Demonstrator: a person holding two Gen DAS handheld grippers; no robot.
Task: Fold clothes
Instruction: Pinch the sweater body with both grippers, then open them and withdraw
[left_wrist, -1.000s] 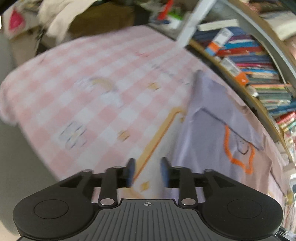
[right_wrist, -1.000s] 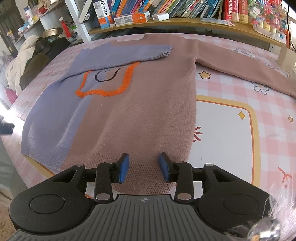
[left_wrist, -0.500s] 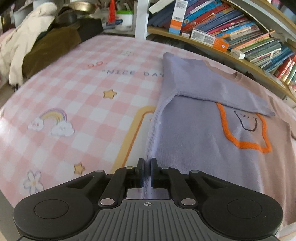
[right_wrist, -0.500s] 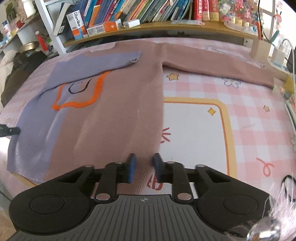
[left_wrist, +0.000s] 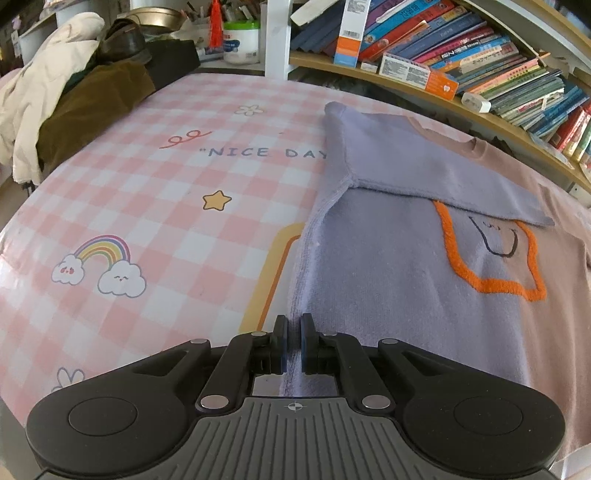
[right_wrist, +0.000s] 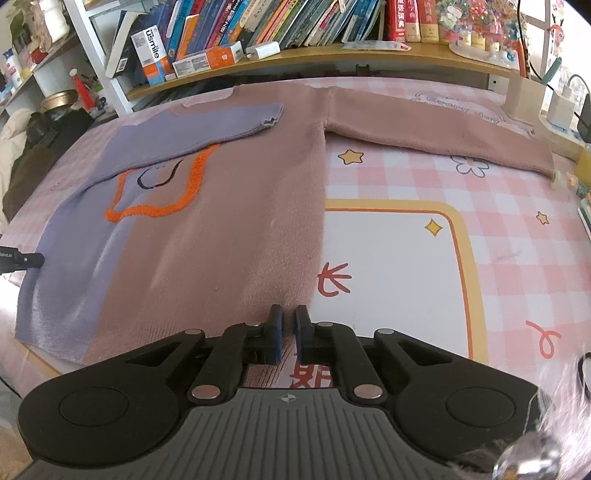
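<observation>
Lilac-and-mauve knit sweater (right_wrist: 229, 206) lies flat, front up, on the pink checked tablecloth (left_wrist: 155, 206), filling the left and centre of the right wrist view and the right half of the left wrist view. Lilac sleeve (left_wrist: 424, 173) is already folded across the chest above the orange-outlined face patch (left_wrist: 491, 258); mauve sleeve (right_wrist: 424, 125) lies stretched out toward the upper right of the right view, not yet folded. Left gripper (left_wrist: 293, 341) has its pads pressed together on the sweater's lilac side edge near the hem, a thin ridge of knit pinched between them. Right gripper (right_wrist: 287, 334) has just been closing and its jaws now pinch the mauve side edge near the hem, at bottom centre. Step in hand, as I judge it: both bottom corners are taken for a hem-to-collar fold. Next move calls for lifting both corners together, keeping the hem taut, and carrying it up-frame toward the neckline; the outstretched sleeve likely needs tucking too. Room: bare cloth on both sides of the sweater, but the bookshelf (right_wrist: 332, 55) runs close behind the collar, and a pile of clothes (left_wrist: 74, 96) sits at upper left.
</observation>
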